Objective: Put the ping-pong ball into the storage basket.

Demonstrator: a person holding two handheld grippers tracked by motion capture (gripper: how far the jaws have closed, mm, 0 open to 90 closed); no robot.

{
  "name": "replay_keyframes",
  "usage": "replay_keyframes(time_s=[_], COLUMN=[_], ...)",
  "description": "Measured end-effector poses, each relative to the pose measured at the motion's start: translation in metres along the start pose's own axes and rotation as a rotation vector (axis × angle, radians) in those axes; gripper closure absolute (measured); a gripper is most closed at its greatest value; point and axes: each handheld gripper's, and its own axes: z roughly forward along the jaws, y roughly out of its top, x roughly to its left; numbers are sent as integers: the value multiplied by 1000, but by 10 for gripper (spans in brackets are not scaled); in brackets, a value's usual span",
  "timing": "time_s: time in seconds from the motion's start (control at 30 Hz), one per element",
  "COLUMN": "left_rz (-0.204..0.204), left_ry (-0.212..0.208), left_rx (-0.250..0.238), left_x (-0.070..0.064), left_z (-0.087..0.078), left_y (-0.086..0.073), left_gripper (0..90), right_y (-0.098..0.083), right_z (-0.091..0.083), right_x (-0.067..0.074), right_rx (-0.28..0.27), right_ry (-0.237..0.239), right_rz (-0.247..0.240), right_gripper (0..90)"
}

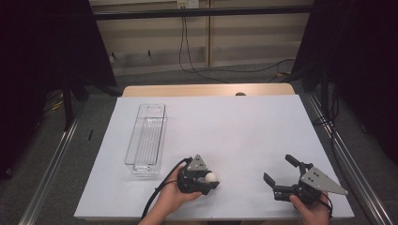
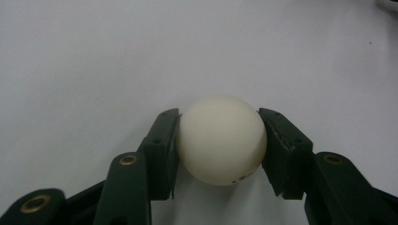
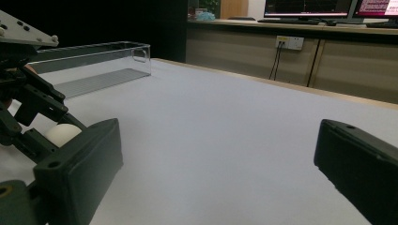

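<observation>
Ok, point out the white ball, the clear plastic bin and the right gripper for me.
white ball (image 2: pixel 220 139): left gripper view, middle of its front, between the pads.
clear plastic bin (image 1: pixel 146 139): high view, on its ribbed floor.
right gripper (image 1: pixel 278 168): high view, the gap midway between its open fingertips.

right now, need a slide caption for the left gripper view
Left gripper clamps a white ball between both black pads above the white table.

Your left gripper (image 1: pixel 210 179) sat lower centre of frame, ball (image 1: pixel 210 176) between its jaws, on table (image 1: pixel 244 126). Bin (image 1: pixel 146 139) lay upper left of it. Your right gripper (image 1: pixel 280 174) sat lower right, well apart.
</observation>
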Motion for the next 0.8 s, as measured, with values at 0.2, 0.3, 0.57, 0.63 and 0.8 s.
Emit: replay_keyframes(time_s=[0.2,0.3,0.57,0.63,0.8], left_rz=[-11,-10,-25,-32,-29], left_ry=[4,5,-9,24,-8], left_rx=[-13,-6,-14,-24,-19], left_x=[0,0,1,0,3], left_z=[1,1,-3,-3,-5], left_y=[0,1,2,3,3], left_gripper=[512,512,512,512,512], right_y=[0,1,0,0,0], right_z=[0,0,1,1,1], right_x=[0,0,0,0,0], right_rx=[-8,-7,-6,-5,-7], right_ry=[-2,2,2,3,2], right_rz=[5,2,5,6,3], right_gripper=[12,12,12,12,12])
